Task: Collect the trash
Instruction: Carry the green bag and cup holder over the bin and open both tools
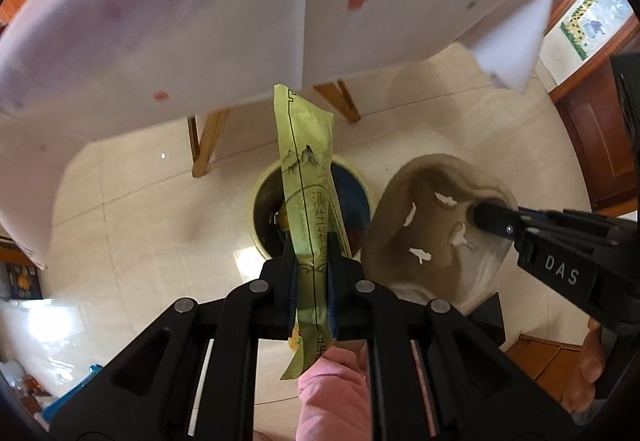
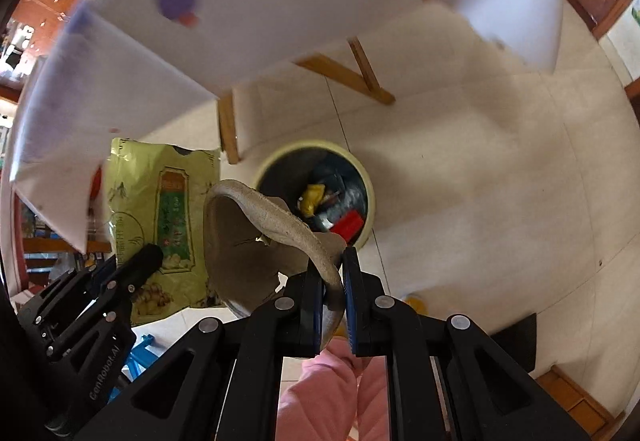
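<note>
My left gripper [image 1: 312,253] is shut on a yellow-green printed packet [image 1: 306,177], seen edge-on and hanging above a round bin with a pale yellow rim [image 1: 256,209]. To its right, my right gripper [image 1: 494,220] grips a crumpled brown pulp tray [image 1: 424,233] with small torn holes. In the right wrist view, my right gripper [image 2: 334,269] is shut on the tray's [image 2: 240,241] curved edge, just short of the bin [image 2: 370,201], which holds yellow and red scraps. The packet [image 2: 160,209] shows its flat face at left, held by my left gripper [image 2: 140,261].
A table with a white spotted cloth [image 1: 160,21] overhangs beyond the bin, its wooden legs [image 2: 228,129] standing on the pale tiled floor [image 2: 480,181]. Pink clothing [image 2: 328,393] shows below the grippers. Brown wooden cabinets [image 1: 592,145] line the right side.
</note>
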Motion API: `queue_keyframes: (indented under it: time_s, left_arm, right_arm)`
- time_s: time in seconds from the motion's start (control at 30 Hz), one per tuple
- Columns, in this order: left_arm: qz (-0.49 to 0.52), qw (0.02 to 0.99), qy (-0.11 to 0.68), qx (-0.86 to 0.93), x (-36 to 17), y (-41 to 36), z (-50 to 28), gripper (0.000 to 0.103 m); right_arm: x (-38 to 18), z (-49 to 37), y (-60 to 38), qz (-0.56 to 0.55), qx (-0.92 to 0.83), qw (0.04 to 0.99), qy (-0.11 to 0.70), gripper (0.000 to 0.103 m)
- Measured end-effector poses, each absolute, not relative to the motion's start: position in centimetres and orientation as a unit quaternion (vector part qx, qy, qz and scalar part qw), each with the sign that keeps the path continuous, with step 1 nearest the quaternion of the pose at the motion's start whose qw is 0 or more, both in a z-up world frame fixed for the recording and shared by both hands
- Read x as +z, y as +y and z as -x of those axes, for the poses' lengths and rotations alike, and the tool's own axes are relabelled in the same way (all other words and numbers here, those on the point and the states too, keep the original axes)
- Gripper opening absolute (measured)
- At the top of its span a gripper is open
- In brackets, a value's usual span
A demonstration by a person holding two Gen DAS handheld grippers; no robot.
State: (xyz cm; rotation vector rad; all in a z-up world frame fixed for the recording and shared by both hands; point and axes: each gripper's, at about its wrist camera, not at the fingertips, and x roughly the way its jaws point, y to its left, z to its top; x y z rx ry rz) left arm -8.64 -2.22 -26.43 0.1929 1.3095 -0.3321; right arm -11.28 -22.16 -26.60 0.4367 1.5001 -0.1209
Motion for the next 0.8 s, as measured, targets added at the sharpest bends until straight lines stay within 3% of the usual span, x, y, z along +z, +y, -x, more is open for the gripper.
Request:
queue_keyframes:
  time_s: [0.5, 0.57, 0.6, 0.63, 0.67, 0.7, 0.73, 0.8]
  left_arm:
    - [-0.084, 0.759, 0.626, -0.162, -41.3, -4.4, 3.8, 0.009]
    - [-0.087, 0.753, 0.632, -0.160, -43.1, -4.4, 3.1, 0.013]
    - [-0.088, 0.750, 0.636, -0.159, -44.0, -4.3, 2.8, 0.021]
    - [-0.089, 0.749, 0.638, -0.157, -44.7, -4.2, 2.6, 0.037]
    - [-0.091, 0.751, 0.636, -0.153, -45.3, -4.2, 2.6, 0.048]
    - [-0.095, 0.754, 0.633, -0.149, -45.8, -4.0, 2.6, 0.069]
    - [-0.098, 0.756, 0.630, -0.148, -46.2, -4.0, 2.5, 0.076]
    - [-0.103, 0.759, 0.626, -0.145, -46.9, -3.8, 2.5, 0.076]
  right_arm:
    - [-44.2, 6.5, -23.4, -0.236, -0.078, 0.669, 0.700, 0.009]
    - [-46.7, 6.0, -23.4, -0.249, -0.069, 0.661, 0.705, 0.011]
    - [-47.6, 5.4, -23.4, -0.250, -0.067, 0.659, 0.707, 0.013]
    - [-48.4, 5.3, -23.5, -0.250, -0.065, 0.657, 0.708, 0.020]
    - [-49.3, 5.3, -23.3, -0.251, -0.062, 0.656, 0.709, 0.032]
    - [-50.2, 5.3, -23.1, -0.253, -0.059, 0.656, 0.709, 0.038]
    - [-50.7, 5.3, -22.9, -0.253, -0.059, 0.658, 0.707, 0.043]
    - [-51.6, 5.2, -22.6, -0.256, -0.054, 0.661, 0.703, 0.044]
